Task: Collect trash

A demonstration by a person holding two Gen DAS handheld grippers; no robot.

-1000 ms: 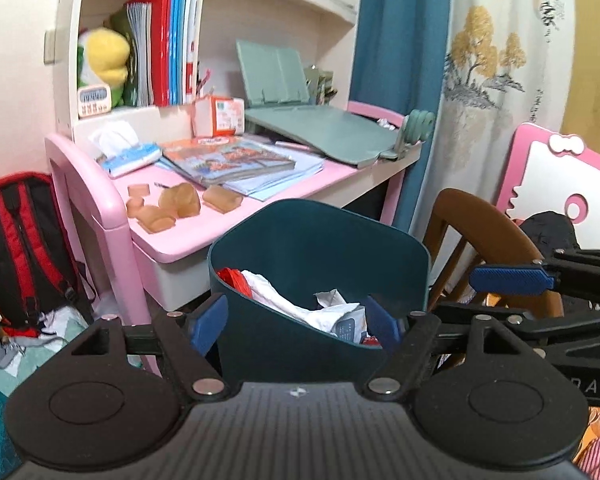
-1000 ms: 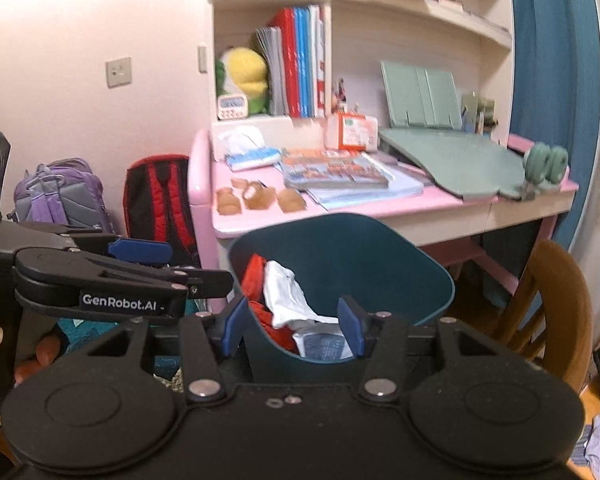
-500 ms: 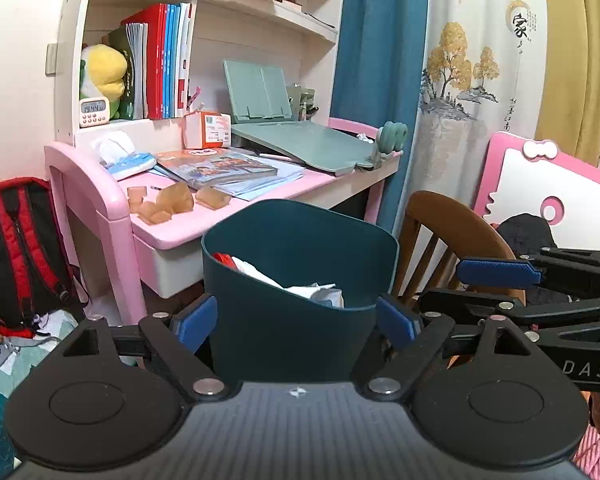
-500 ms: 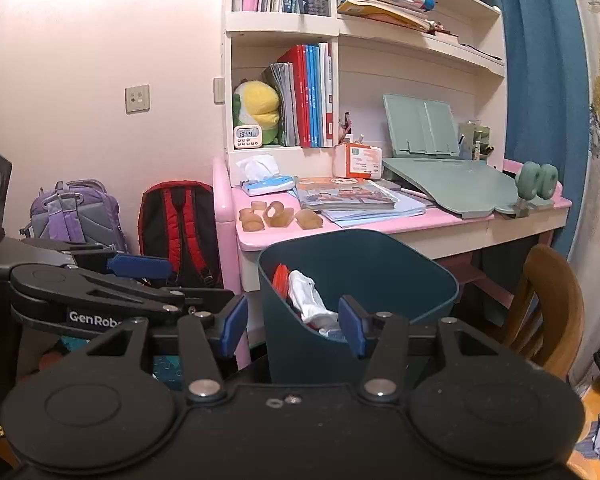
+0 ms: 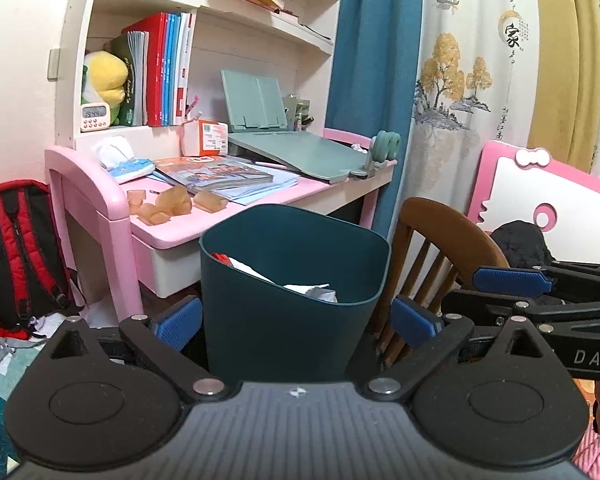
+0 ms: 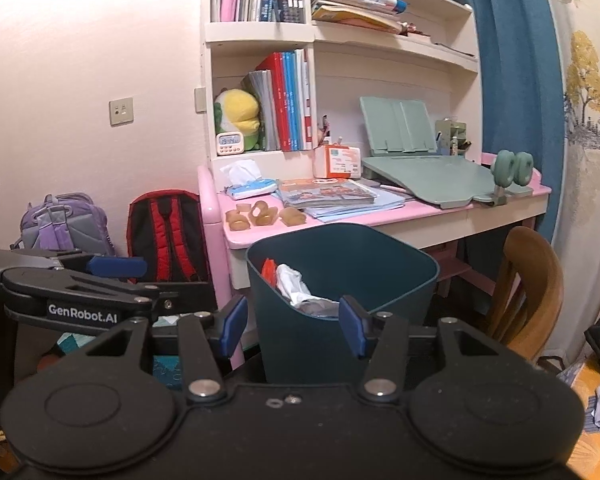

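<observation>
A dark teal trash bin (image 5: pixel 284 320) stands on the floor in front of the pink desk; it also shows in the right wrist view (image 6: pixel 340 332). Crumpled white and red trash (image 6: pixel 290 284) lies inside it, also visible in the left wrist view (image 5: pixel 312 290). My left gripper (image 5: pixel 296 322) is open and empty, its blue pads spread wider than the bin in front of it. My right gripper (image 6: pixel 294 324) is open and empty, just before the bin's near rim. Each gripper shows at the edge of the other's view.
A pink desk (image 5: pixel 168 236) holds books, tissues and tan rubber pieces (image 5: pixel 168 206). A wooden chair (image 5: pixel 440 256) stands right of the bin. A red-black backpack (image 5: pixel 16 252) and a purple one (image 6: pixel 64 224) lie left. A pink board (image 5: pixel 548 200) leans at right.
Both grippers have pulled back and lowered from over the bin. The left gripper's pads have spread wider apart. The bin now shows more from the side.
</observation>
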